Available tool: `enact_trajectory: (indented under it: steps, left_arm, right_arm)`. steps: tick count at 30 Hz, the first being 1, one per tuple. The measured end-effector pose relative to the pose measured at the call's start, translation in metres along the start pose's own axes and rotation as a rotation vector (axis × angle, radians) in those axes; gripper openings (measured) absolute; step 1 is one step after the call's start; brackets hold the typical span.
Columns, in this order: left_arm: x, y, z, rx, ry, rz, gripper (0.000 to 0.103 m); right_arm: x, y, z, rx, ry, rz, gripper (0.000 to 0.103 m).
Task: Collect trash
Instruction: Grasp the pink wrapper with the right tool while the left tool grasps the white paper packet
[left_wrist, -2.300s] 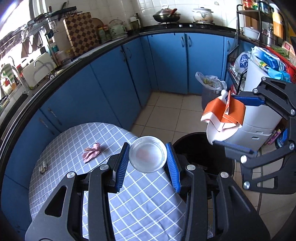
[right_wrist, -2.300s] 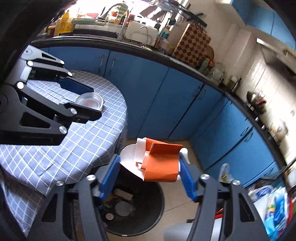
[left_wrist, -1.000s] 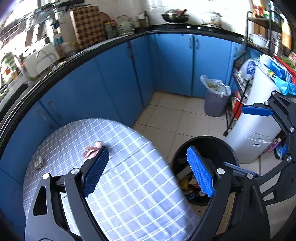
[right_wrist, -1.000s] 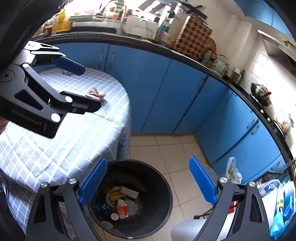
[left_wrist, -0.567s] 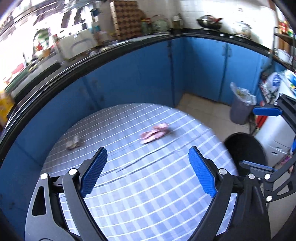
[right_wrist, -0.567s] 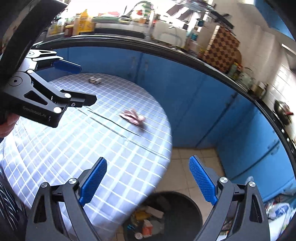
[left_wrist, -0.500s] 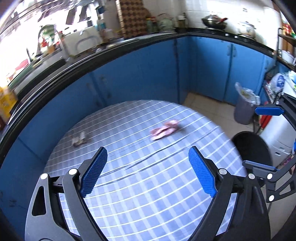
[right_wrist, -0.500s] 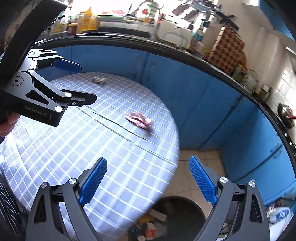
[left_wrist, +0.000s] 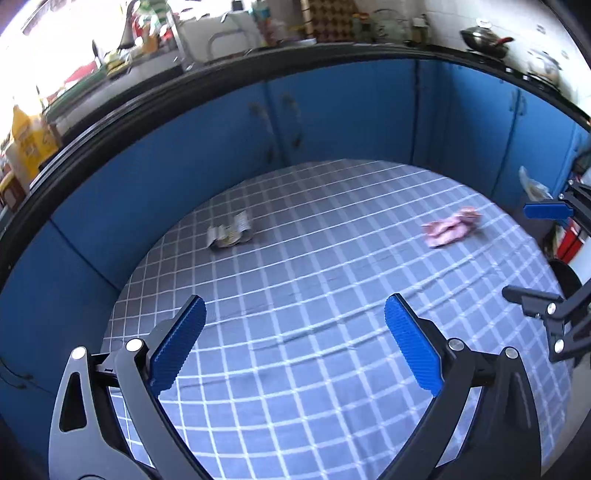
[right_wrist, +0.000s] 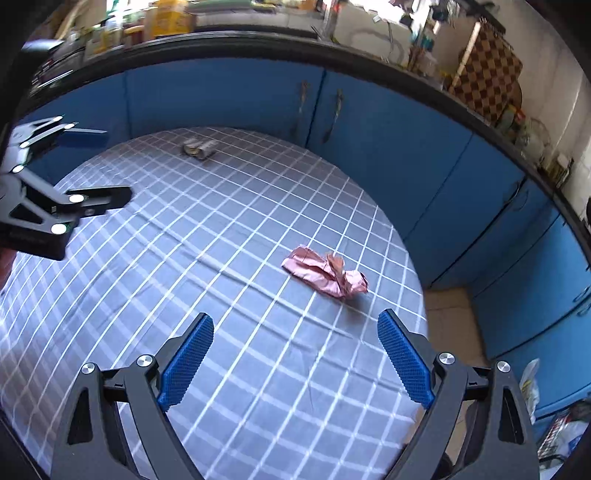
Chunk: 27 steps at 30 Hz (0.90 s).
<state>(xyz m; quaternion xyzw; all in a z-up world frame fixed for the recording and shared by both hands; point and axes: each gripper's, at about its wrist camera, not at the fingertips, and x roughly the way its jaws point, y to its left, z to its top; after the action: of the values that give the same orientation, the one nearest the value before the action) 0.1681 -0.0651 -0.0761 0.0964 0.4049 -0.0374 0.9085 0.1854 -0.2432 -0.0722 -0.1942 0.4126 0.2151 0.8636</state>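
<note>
A crumpled pink wrapper (right_wrist: 325, 275) lies on the round checked table (right_wrist: 207, 258), just ahead of my open, empty right gripper (right_wrist: 295, 356). It also shows in the left wrist view (left_wrist: 450, 230) at the right. A crumpled silver wrapper (left_wrist: 229, 233) lies at the table's far left side, ahead of my open, empty left gripper (left_wrist: 295, 343). It shows small and far in the right wrist view (right_wrist: 199, 147). Both grippers hover above the tablecloth.
Blue kitchen cabinets (left_wrist: 332, 114) curve close behind the table under a black counter crowded with kitchenware. The black bin's rim (left_wrist: 565, 273) shows past the table's right edge. Tiled floor (right_wrist: 450, 325) lies to the right of the table.
Both grippers dropped their trash into the black bin, opened, then swung left from the bin back over the table. The wrappers now sit nearer in view.
</note>
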Motion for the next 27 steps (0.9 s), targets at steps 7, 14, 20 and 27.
enact_trajectory:
  steps: [7, 14, 20, 27]
  left_arm:
    - [0.042, 0.044, 0.009, -0.054, 0.041, 0.026, 0.096]
    - [0.077, 0.084, 0.022, -0.099, 0.073, 0.025, 0.096]
    - [0.11, 0.1, 0.034, -0.11, 0.098, 0.006, 0.096]
    - [0.14, 0.099, 0.055, -0.095, 0.097, -0.006, 0.096]
  right_arm:
    - [0.055, -0.02, 0.019, 0.09, 0.057, 0.009, 0.088]
    - [0.083, -0.032, 0.028, 0.124, 0.059, 0.001, 0.088]
    - [0.087, -0.027, 0.039, 0.103, 0.012, 0.012, 0.059]
    - [0.103, -0.021, 0.062, 0.048, 0.003, 0.02, 0.009]
